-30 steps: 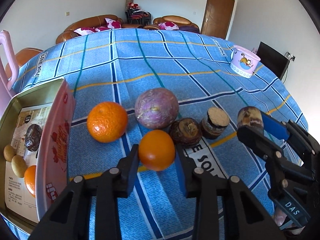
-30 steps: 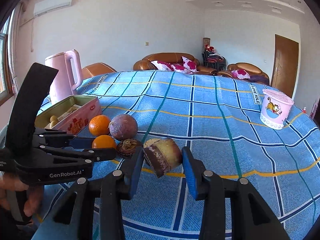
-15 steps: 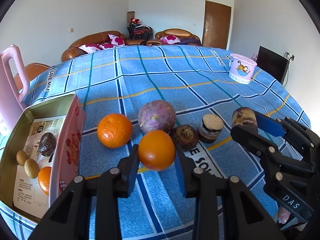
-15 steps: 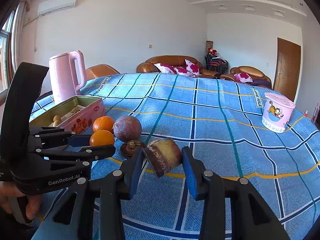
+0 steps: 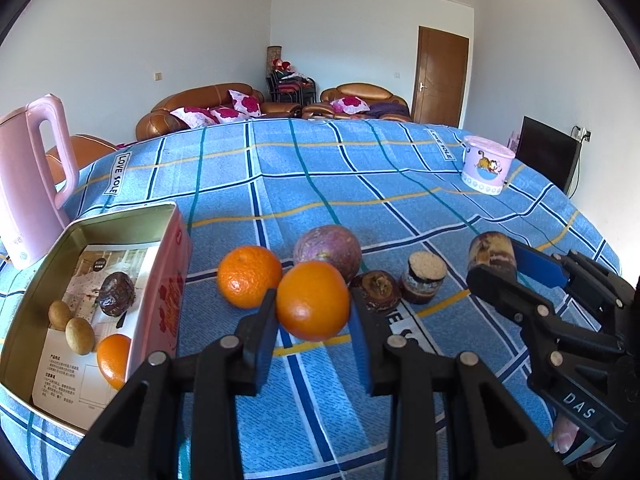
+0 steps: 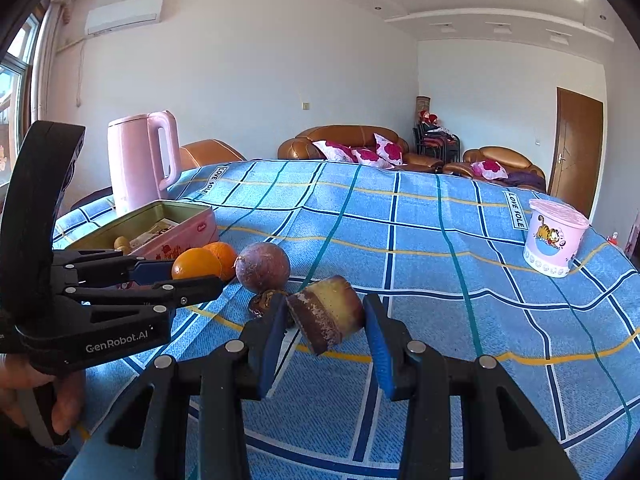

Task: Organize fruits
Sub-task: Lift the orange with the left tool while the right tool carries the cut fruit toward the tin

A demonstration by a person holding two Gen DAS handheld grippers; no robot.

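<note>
While both grippers hang above a tabletop point(image 5: 280, 168) covered in a blue checked cloth, each one already carries a piece of fruit. The left gripper point(image 5: 313, 318) is clenched on a smooth orange point(image 5: 313, 300), gripped across its middle and lifted clear of the cloth. The right gripper point(image 6: 325, 322) is clamped on a short brown and yellow cut piece of fruit point(image 6: 326, 312), held tilted, with its dark cut face turned toward the camera.

An open pink tin point(image 5: 176, 280) sits at the near left of the tabletop, just left of the held orange. Inside it lie two small brown fruits, one dark wrinkled fruit and another orange. Still on the cloth are a second orange point(image 5: 249, 276), a large purple fruit point(image 5: 328, 246), a dark wrinkled fruit point(image 5: 376, 288) and another cut piece point(image 5: 425, 278), close together in a row. A pink kettle point(image 6: 140, 164) stands behind the tin, and a pink cartoon tub point(image 6: 554, 236) sits well apart to the right.

The step in hand looks like carrying the held fruits to the tin. To do it well, the left gripper should probably clear the tin's near wall from above, lower the orange into a bare patch and only then let go, since a round fruit rolls. The right gripper would best wait beside it, so the two do not collide over the narrow opening.
</note>
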